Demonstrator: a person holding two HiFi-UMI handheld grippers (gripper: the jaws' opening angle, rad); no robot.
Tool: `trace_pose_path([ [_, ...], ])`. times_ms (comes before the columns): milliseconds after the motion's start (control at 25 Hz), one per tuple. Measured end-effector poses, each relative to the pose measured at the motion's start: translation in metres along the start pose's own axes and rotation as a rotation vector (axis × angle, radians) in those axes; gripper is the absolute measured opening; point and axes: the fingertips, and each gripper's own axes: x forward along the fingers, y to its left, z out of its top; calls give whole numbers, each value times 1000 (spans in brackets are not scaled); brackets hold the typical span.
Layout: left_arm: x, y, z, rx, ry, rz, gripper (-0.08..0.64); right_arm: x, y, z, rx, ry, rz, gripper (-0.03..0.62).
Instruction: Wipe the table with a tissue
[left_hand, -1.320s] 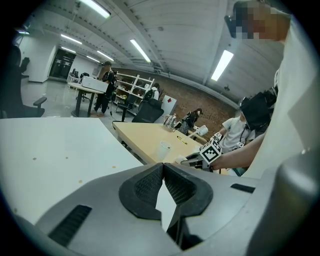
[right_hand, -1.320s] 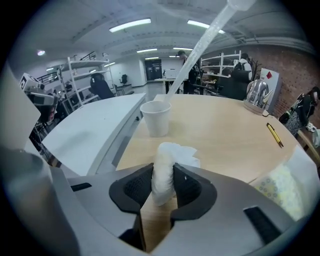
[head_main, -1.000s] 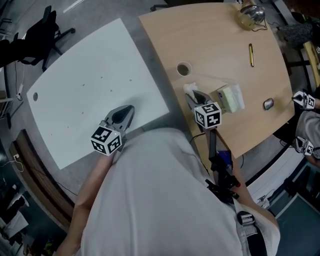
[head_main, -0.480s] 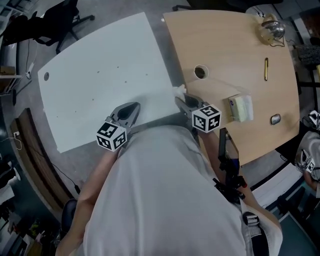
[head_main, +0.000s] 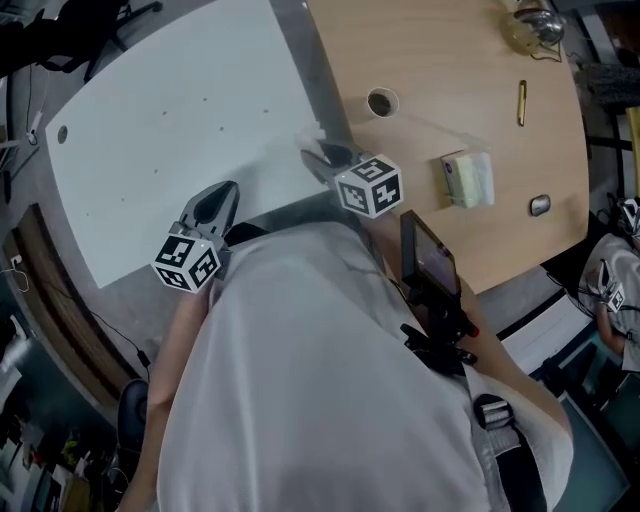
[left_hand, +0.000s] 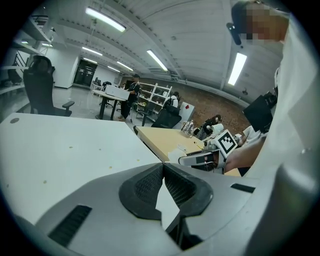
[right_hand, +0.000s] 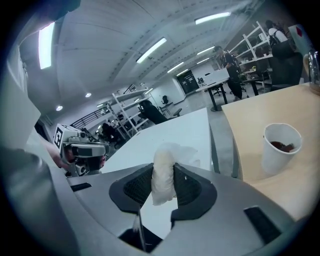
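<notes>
Right gripper (head_main: 315, 157), fingers clamping crumpled white tissue (right_hand: 163, 175), has reached white rectangular surface (head_main: 180, 110) edge, wiping imminent; left gripper (left_hand: 162, 167) fingers closed, empty.

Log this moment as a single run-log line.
right hand-held gripper: shut on tissue | left hand-held gripper: shut, empty | tissue: at edge of white table
</notes>
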Motion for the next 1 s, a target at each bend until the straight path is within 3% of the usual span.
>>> trace_pose_path([
  [240,-18,18,-2,-24,-45,22,15,17,7,4,-54,30,-3,112],
  [680,-42,41,-10,-11,-52,-44,15,29,14,1,-74,61,-114,112],
  [840,-50,48,-13,-24,-65,-55,15,40,4,-3,-90,105,-197,112],
  [1000,-61,56,-21,-49,-71,-38,15,54,-21,2,-176,178,-296,112],
])
